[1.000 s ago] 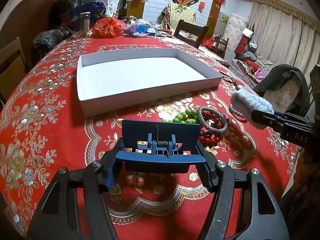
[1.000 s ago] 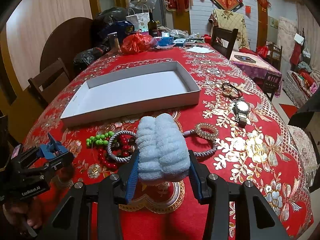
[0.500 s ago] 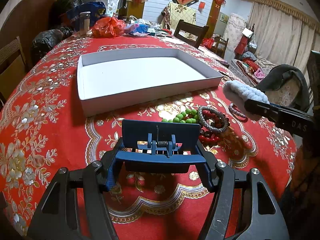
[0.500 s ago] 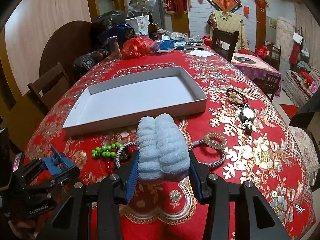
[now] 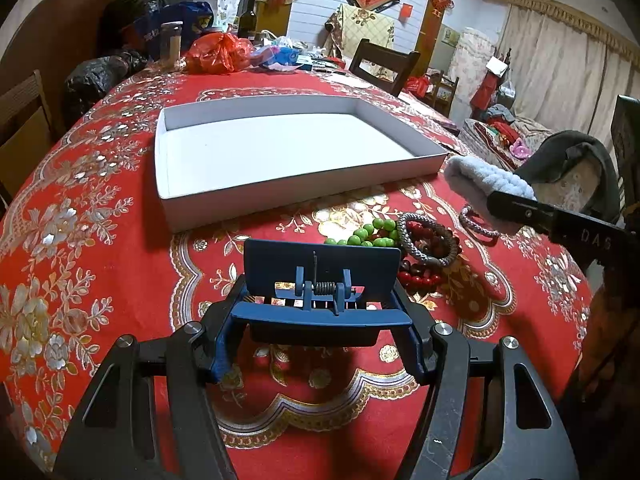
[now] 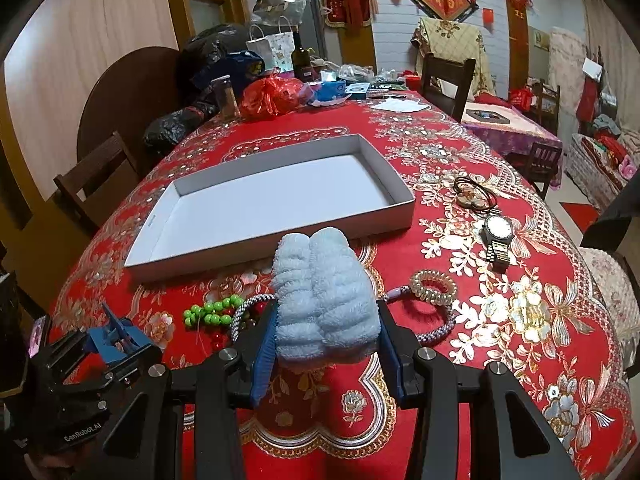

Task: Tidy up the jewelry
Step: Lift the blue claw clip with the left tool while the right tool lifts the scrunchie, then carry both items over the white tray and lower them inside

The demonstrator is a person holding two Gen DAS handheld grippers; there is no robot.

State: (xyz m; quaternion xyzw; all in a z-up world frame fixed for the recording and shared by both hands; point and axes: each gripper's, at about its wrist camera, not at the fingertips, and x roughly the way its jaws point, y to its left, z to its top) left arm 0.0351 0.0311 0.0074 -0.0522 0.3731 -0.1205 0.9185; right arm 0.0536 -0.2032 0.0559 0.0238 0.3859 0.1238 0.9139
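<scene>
Right gripper [image 6: 326, 334] clenched on fluffy blue scrunchie [image 6: 325, 300]; left gripper [image 5: 322, 316] grips blue hair clip [image 5: 322, 280]. White tray [image 6: 400, 216] ahead; scrunchie may snag its near wall.

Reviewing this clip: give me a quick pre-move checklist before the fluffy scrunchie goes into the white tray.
1. Right gripper shut on the fluffy blue scrunchie: ok.
2. White tray floor bare, room to place: ok.
3. Scrunchie lifted off the red tablecloth: ok.
4. Scrunchie already past the tray's near wall: not ok, short of it.
5. Left gripper shut on the blue hair clip, out of the path: ok.
6. Bead bracelets beneath the route stay undisturbed: cannot tell.
</scene>
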